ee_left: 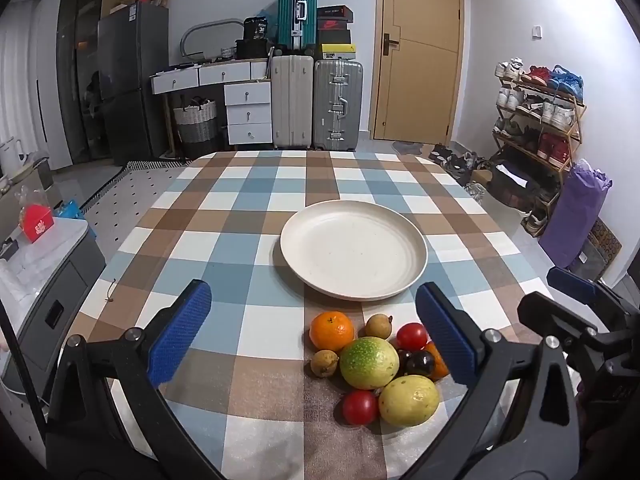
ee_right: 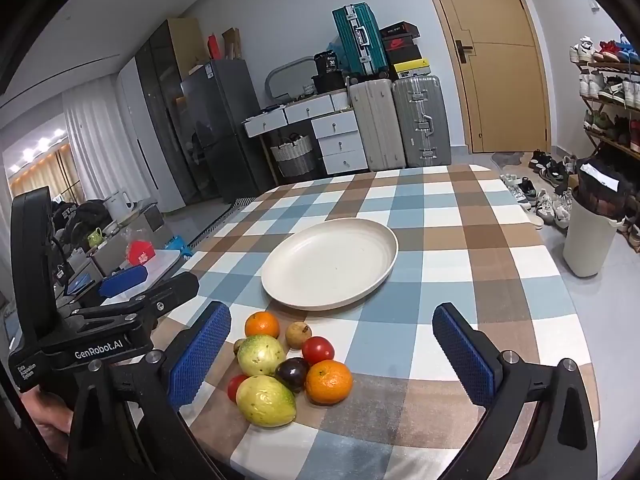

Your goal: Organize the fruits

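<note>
Left wrist view: left gripper jaws wide, nothing between the pads, hovering over the fruit pile on the checked tablecloth. Pile sits just in front of the white plate, not touching it; plate holds nothing. Visible there: 1 orange, 2 yellow-green guavas, 2 red tomatoes, a dark plum, 2 small brown fruits. A second orange is mostly hidden behind the right pad.

Right wrist view: right gripper also wide, holding nothing, pile between its pads and nearer the left pad. Second orange clear here, beside the plum. Left gripper body shows at the left edge. Suitcases and a door stand behind the table.
</note>
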{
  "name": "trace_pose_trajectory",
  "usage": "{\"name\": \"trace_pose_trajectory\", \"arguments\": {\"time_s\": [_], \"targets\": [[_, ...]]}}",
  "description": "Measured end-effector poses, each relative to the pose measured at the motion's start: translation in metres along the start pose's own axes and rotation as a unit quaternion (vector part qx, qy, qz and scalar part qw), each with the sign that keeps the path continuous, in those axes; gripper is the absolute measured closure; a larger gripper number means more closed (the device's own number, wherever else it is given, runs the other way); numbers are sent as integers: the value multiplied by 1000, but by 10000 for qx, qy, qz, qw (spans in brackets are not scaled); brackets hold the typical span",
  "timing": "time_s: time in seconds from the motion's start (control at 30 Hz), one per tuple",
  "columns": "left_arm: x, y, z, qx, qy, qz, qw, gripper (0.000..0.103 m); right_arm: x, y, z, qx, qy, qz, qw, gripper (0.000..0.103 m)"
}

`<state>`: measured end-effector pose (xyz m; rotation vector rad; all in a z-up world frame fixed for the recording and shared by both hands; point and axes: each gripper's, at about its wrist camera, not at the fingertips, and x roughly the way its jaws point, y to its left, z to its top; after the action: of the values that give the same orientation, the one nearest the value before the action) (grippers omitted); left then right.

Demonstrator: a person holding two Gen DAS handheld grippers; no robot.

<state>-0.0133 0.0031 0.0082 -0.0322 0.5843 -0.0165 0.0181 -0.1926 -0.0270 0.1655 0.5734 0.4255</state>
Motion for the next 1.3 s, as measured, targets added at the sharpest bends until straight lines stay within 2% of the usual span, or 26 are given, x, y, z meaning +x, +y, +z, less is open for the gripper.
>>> {"name": "trace_pose_trajectory", "arguments": {"time_s": [1.3], "targets": [[4, -5, -2, -14, 73, -70, 9999, 1, -7, 2, 5, -21, -45, 12, 10000, 0]]}}
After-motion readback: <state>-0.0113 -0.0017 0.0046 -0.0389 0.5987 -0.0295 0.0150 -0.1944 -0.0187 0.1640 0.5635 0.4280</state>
